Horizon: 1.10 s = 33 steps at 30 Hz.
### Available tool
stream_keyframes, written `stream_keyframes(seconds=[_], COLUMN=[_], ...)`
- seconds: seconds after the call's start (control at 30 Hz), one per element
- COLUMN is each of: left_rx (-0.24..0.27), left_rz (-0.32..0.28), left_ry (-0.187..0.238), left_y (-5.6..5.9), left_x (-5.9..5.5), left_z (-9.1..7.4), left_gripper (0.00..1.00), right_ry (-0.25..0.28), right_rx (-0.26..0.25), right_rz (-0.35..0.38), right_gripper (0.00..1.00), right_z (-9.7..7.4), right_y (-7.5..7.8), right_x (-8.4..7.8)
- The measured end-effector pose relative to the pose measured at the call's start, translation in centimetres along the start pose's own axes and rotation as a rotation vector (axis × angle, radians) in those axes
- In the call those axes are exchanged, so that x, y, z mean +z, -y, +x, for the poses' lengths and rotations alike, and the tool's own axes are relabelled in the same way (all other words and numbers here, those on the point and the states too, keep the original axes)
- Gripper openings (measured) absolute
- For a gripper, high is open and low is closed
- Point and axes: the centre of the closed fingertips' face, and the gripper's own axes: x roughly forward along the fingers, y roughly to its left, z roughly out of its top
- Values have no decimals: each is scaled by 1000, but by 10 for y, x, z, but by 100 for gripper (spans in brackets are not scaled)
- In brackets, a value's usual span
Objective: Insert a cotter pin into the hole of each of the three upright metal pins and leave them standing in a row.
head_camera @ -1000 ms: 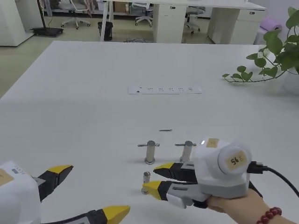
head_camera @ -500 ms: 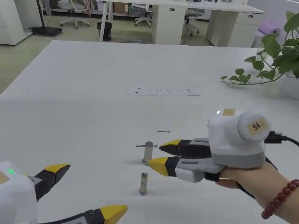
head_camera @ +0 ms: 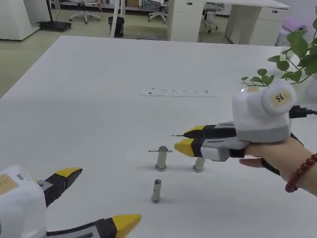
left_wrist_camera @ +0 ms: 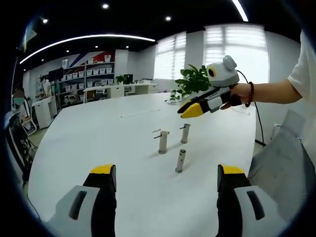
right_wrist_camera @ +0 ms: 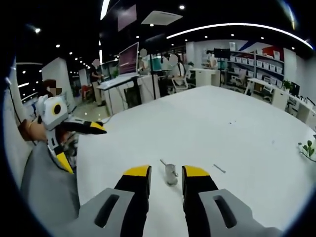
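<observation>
Metal pins [head_camera: 161, 159], three, are stood upright on the counter [head_camera: 99, 99]; one cotter pin [right_wrist_camera: 219, 168] is laid loose. Left tool [left_wrist_camera: 166, 173] and right tool [head_camera: 185, 140] are held released, empty.

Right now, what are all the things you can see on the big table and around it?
Table: one, white, under everything.
Metal pins: three, silver, upright mid-table.
Fitted cotter pin: one, silver, through the back-left pin.
Loose cotter pin: one, silver, lying beyond the pins.
Power strip: one, white, farther back.
Plant: one, green, right edge.
Left claw: one, yellow-tipped, open, bottom left.
Right claw: one, yellow-tipped, slightly open, over the back pins.
Hand: one, holding the right claw, red bracelet.
</observation>
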Motion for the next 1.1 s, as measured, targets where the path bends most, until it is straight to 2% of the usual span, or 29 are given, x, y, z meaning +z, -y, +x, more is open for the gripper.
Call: stream_keyframes(seconds=[0.13,0.33,0.47,0.73,0.83,0.97,1.1], left_rx=[-1,-15,-19,-7,-7,-1,5], left_rz=[-7,-28,-31,-43,-39,-37,-50], left_ry=[12,64,52,51,43,46,53], left_y=[-1,-1,-1,-5,-5,-7,-9], left_x=[2,12,10,11,11,12,12], left_z=[2,1,3,6,8,9,10], left_gripper=[84,85,87,97,98,99,99], right_ry=[-22,-63,-101,-199,-246,-277,-292], right_rx=[-21,-39,-45,-32,-35,-30,-36], right_rz=[29,41,33,-16,-35,-75,-73], right_gripper=[25,23,23,21,21,21,19], right_z=[5,14,24,45,55,64,72], right_y=[19,45,66,88,99,109,120], right_x=[0,-6,-14,-30,-42,-52,-59])
